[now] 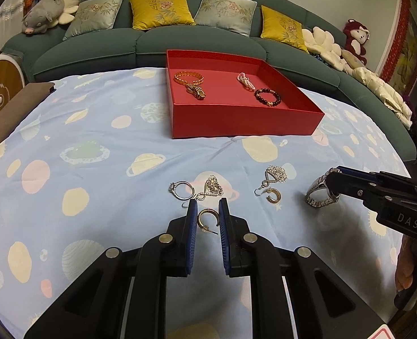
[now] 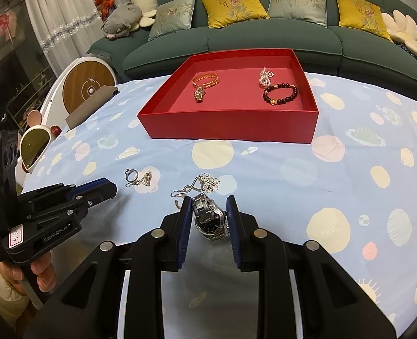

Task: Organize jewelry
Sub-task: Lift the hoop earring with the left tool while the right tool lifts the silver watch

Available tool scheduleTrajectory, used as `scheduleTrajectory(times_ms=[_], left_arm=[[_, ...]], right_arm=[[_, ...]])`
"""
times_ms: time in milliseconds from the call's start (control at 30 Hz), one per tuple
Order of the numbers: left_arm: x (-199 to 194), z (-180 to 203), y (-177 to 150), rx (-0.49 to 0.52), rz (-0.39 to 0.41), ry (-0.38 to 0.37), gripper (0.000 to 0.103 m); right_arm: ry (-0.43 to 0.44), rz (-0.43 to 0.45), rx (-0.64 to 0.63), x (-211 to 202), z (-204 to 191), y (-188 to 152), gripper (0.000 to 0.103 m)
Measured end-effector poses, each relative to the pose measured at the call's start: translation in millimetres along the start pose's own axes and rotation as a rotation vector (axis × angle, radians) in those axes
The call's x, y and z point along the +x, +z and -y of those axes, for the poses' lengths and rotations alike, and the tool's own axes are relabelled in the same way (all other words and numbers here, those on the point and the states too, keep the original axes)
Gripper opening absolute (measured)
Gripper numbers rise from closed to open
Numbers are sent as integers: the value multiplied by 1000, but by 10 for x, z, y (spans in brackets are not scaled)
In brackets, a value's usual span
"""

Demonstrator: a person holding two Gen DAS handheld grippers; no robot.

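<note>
Pick-up step: the left claw (image 1: 207, 216) seems clamped on a gold hoop earring (image 1: 207, 219) (contact unclear), just above the counter (image 1: 95, 141); the right claw (image 2: 208, 217) grips the silver watch (image 2: 209, 220). Next, carry both to the red box (image 1: 236, 124).

My left camera sits just behind its gripper (image 1: 207, 207), angled down across the table (image 1: 95, 152) toward the sofa (image 1: 180, 45), close to the cloth. My right camera looks the same way from further right, equally low. Both share the red box (image 2: 231, 130), the sofa, and each catches the other gripper (image 2: 101, 190) at its edge.
</note>
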State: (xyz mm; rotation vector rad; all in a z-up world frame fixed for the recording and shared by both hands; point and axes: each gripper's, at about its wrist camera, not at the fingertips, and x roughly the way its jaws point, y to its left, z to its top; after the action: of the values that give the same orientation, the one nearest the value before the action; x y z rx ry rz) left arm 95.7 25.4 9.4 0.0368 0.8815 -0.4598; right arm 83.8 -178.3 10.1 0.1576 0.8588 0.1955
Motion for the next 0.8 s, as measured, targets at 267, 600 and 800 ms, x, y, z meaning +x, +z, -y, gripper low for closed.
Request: scheduleTrajectory(times_ms=[267,600,800], left_arm=[[24,-25,-30,-8,-14,2,13],[17,-16,13,-22,-9,-21,13],[-39,46,105,-25,5,-24,13]], right_arm=[[-3,-1,-1,-8,-20,1,24],[1,16,-10,-39,-44,30,24],[-2,45,-8,-157,-38,114,24]])
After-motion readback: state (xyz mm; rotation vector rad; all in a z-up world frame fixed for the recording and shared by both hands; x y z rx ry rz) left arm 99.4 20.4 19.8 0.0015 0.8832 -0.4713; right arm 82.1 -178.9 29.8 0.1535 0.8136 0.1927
